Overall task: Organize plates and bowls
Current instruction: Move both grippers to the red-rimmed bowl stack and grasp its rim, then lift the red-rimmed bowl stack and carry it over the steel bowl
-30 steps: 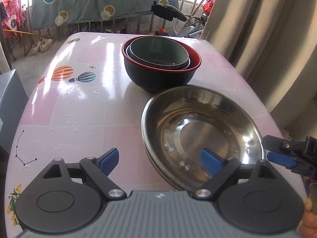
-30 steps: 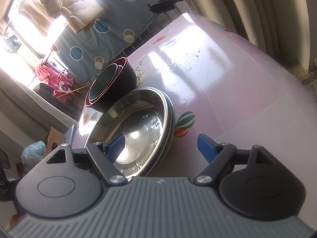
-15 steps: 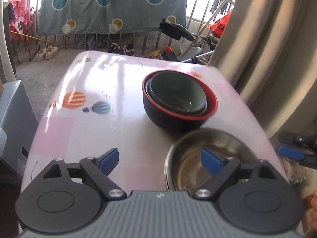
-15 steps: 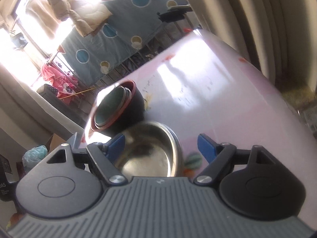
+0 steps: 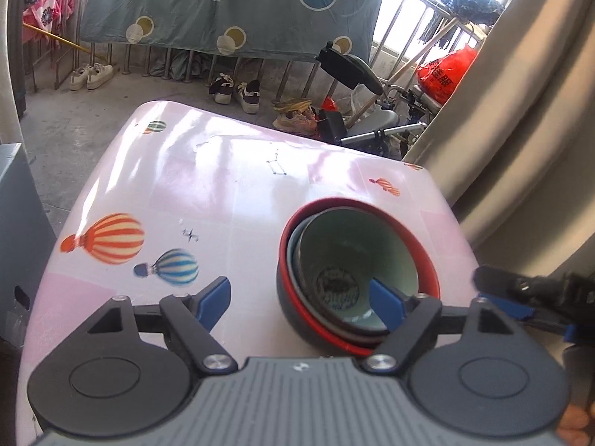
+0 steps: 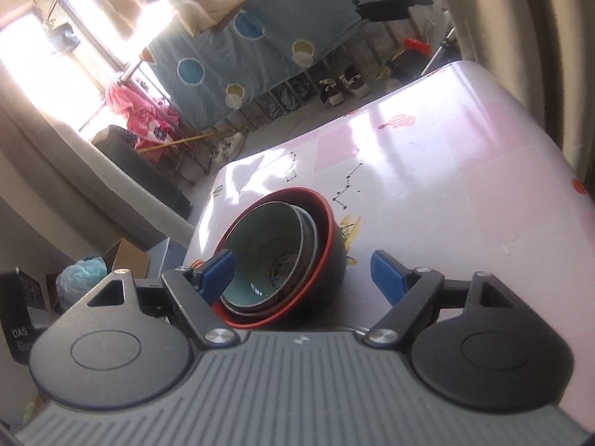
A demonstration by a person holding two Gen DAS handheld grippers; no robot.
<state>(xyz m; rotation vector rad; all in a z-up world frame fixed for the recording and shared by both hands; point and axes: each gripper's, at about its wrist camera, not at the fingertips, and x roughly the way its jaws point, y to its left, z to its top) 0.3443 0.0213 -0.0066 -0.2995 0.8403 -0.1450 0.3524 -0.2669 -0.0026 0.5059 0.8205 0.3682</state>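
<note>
The bowl stack (image 5: 353, 278) stands upright on the pink table (image 5: 223, 193), toward its right side as the left wrist view shows it. The stack consists of a black bowl with a red lining (image 6: 331, 245) holding a grey bowl, which holds a pale green bowl (image 6: 267, 245) with a dark pattern at its bottom. The left gripper (image 5: 297, 299) hangs above the table with its jaws closing; nothing is between the blue pads, and the right pad (image 5: 386, 303) appears in front of the stack's interior. The right gripper (image 6: 301, 273) hangs over the near side of the stack with jaws wide apart and holds nothing; its left pad (image 6: 219, 271) overlaps the stack's rim in the view, and contact cannot be determined. Part of the right gripper also shows at the right edge of the left wrist view (image 5: 528, 297). Printed balloons (image 5: 108, 238) mark the table surface.
</note>
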